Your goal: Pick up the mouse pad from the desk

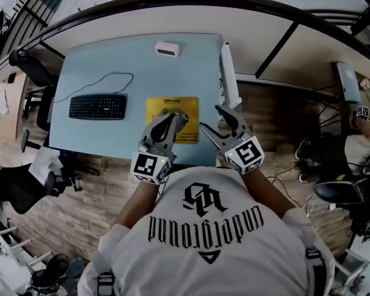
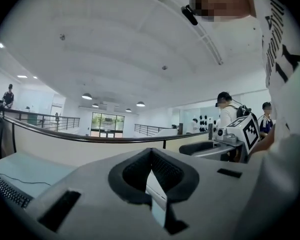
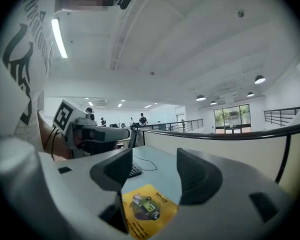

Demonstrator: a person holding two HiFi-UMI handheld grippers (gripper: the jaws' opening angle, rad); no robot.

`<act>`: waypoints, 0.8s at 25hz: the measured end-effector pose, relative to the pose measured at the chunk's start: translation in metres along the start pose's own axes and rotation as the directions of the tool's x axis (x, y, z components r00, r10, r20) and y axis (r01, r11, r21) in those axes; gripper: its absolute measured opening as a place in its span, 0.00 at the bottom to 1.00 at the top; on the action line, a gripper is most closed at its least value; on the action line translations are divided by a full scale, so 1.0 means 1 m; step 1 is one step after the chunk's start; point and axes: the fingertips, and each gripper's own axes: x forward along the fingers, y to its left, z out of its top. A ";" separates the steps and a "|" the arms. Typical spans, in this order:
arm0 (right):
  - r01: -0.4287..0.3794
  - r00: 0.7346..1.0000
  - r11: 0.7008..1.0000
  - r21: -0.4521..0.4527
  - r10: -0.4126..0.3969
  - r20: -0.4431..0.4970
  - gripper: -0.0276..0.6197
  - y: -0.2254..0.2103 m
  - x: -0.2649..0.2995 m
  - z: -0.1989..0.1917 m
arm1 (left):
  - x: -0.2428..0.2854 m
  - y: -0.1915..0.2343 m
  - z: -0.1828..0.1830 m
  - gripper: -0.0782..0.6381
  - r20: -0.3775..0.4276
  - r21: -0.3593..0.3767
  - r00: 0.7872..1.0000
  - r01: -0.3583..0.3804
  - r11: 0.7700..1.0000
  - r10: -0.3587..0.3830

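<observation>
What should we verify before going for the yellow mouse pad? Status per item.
1. Mouse pad lies flat on the desk, in view: ok.
2. Right gripper has its fingers apart with nothing between them: ok.
3. Left gripper is ready to grasp: not ok, fingers closed tip to tip.
4. Keyboard sits apart from the pad, off to its left: ok.
5. Fingers are low enough to catch the pad's edge: cannot tell.
</observation>
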 end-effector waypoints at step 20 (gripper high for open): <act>0.354 0.935 0.931 0.084 -0.349 -0.069 0.46 0.040 0.083 -0.018 | -0.029 0.114 -0.022 0.12 -0.043 -0.028 0.959 0.280 0.960 -0.281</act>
